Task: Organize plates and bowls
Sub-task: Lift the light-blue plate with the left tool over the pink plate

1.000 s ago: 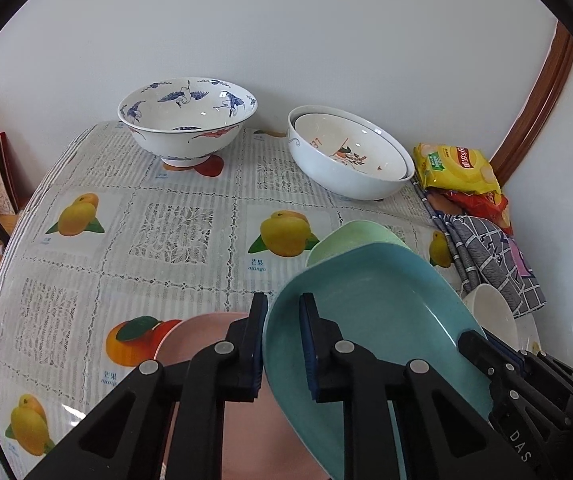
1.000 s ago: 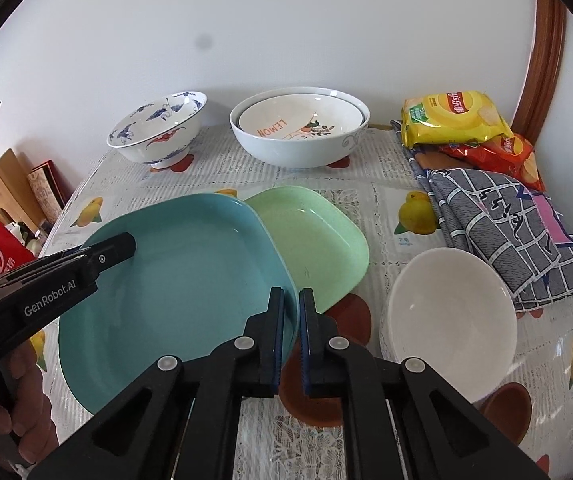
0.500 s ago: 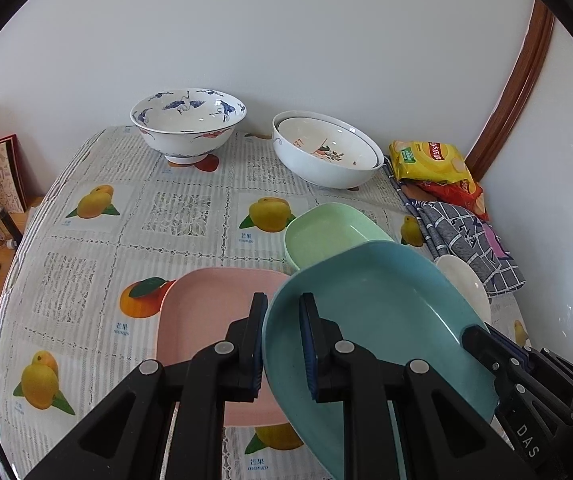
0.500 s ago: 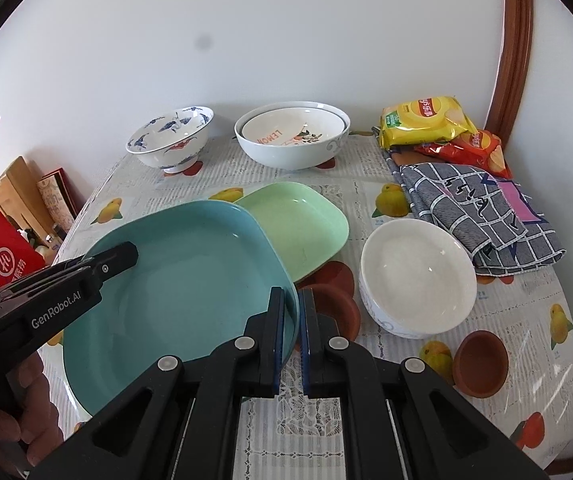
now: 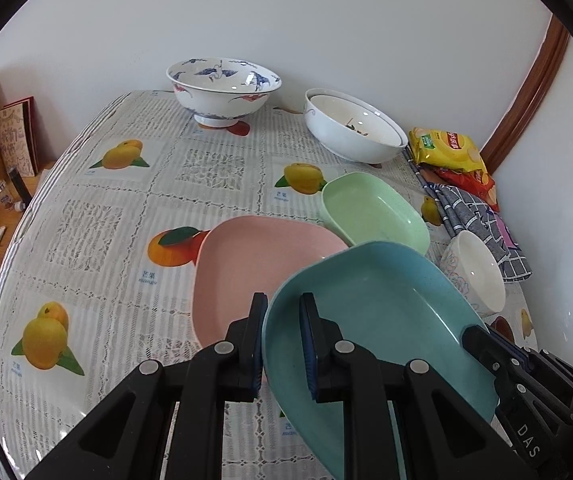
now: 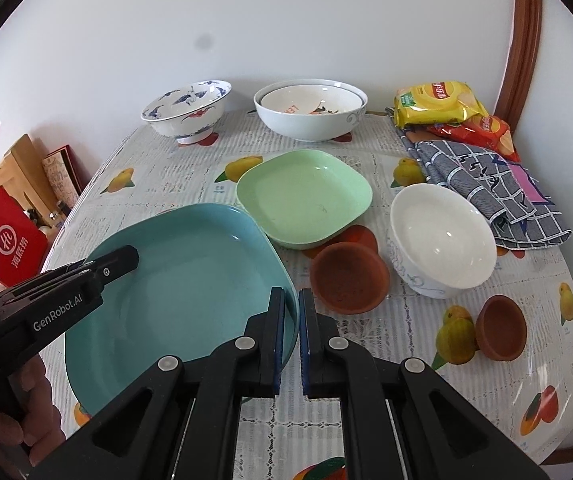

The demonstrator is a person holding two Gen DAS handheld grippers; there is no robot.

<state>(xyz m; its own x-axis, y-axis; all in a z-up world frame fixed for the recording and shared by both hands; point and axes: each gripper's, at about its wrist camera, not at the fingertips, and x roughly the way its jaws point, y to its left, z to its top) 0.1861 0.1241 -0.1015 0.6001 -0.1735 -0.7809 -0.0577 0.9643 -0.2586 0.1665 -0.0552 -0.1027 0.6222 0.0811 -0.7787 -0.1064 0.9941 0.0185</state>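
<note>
Two grippers clamp one teal plate [image 6: 182, 292], held tilted above the tablecloth [image 5: 98, 216]. The left gripper [image 5: 282, 340] pinches the plate's left rim, one finger inside, one outside; the right gripper [image 6: 292, 332] grips the opposite rim the same way, its jaws nearly together on the thin edge.

From the left in the left wrist view: a pink plate [image 5: 246, 264] lies flat on the cloth, partly under the raised teal plate. Behind it, near the wall, stands a blue-patterned bowl [image 5: 222, 92]. Further right, two nested white bowls [image 6: 310, 112] sit by the wall. A green plate [image 6: 306, 196] lies in front of them, just beside the teal plate's far edge. Next come a brown dish [image 6: 348, 278], a white bowl [image 6: 442, 240] and a second, smaller brown dish [image 6: 500, 332]. A checked cloth [image 6: 486, 188] and snack bags [image 6: 438, 102] lie at the far right.
</note>
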